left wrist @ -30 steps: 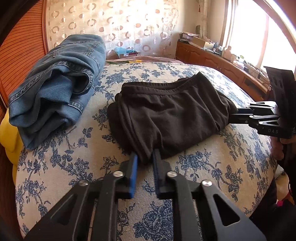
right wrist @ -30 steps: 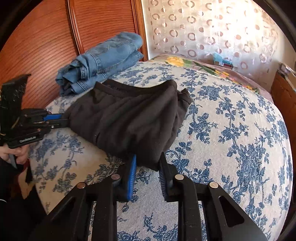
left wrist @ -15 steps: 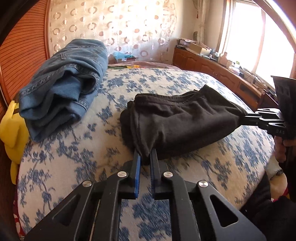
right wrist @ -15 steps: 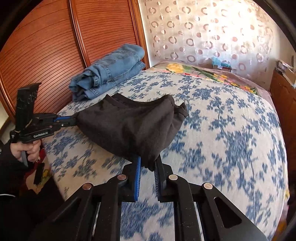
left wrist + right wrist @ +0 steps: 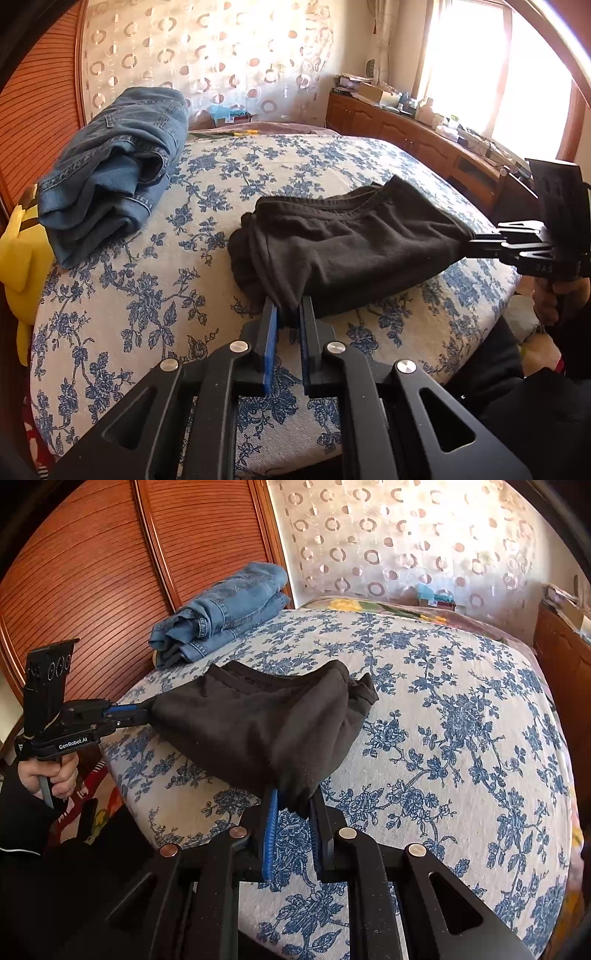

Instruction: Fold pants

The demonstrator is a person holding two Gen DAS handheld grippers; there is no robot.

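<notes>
pants (image 5: 354,247): black, folded, lifted at near edge over the bed (image 5: 147,280) | left gripper (image 5: 287,325) pinched one corner, right gripper (image 5: 293,808) pinched the other | I judged the cloth soft, light, saggy; corners the best hold | jeans (image 5: 110,166) well apart

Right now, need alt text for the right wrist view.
The right claw pinches one corner of black pants, the left claw another, stretching them above a blue-floral bed. Folded jeans lie at the bed's far left.
</notes>
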